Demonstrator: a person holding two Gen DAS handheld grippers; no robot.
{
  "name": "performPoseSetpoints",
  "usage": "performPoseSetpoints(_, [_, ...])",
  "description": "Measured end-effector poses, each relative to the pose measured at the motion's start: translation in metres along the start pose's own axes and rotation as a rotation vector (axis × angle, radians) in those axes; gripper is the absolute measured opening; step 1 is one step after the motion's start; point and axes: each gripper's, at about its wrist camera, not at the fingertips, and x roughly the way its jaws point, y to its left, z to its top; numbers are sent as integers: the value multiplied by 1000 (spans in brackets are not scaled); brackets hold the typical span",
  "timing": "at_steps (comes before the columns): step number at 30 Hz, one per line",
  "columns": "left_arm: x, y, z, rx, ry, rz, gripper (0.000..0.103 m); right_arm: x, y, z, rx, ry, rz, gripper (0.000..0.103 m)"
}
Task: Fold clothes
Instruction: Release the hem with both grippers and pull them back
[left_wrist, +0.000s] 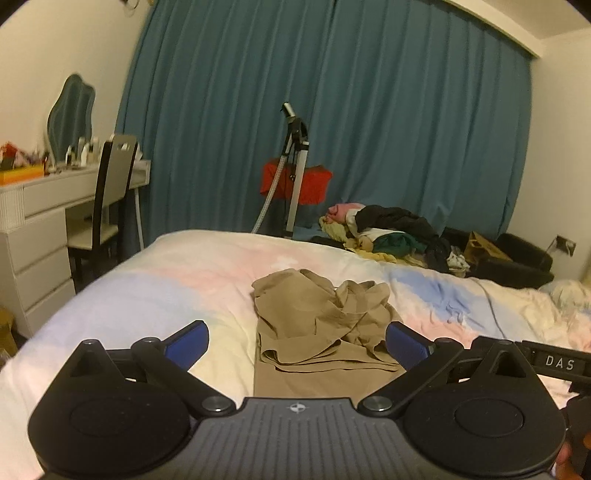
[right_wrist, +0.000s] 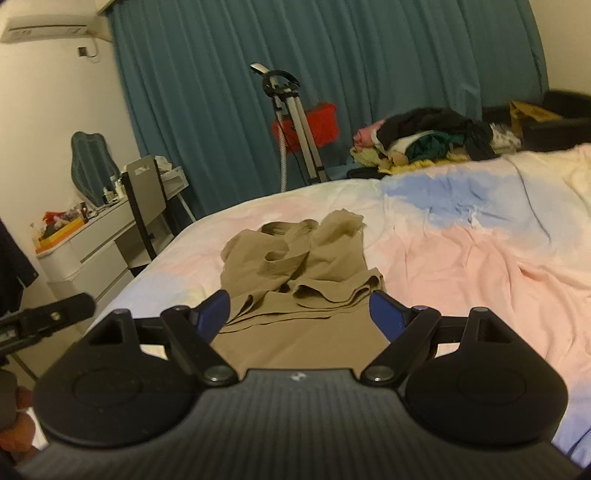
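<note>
The left gripper (left_wrist: 297, 345) has its blue pads (left_wrist: 186, 343) spread wide, and nothing is pinched between them. The right gripper (right_wrist: 299, 314) is also spread and empty. Ahead of both grippers and below their fingers, a tan garment (left_wrist: 317, 325) lies on the bed (left_wrist: 147, 280), partly folded, with its far part crumpled. Its near edge passes under the gripper bodies. Far ahead and to the right, a pile of clothes (left_wrist: 391, 232) rests beyond the pastel bedding, in front of the teal curtain (left_wrist: 332, 110).
</note>
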Motion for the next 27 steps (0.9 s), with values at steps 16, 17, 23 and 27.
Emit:
performPoseSetpoints(16, [37, 23, -17, -146, 132, -141, 103, 11, 0, -1, -2, -36, -55, 84])
performPoseSetpoints(17, [44, 27, -21, -200, 174, -182, 103, 15, -7, -2, 53, -1, -39, 84])
performPoseSetpoints(23, [109, 56, -80, -613, 526, -419, 97, 56, -69, -39, 592, 311, 125, 85])
performPoseSetpoints(27, [143, 70, -116, -788, 639, -400, 83, 78, -84, -80, 802, 452, 153, 81])
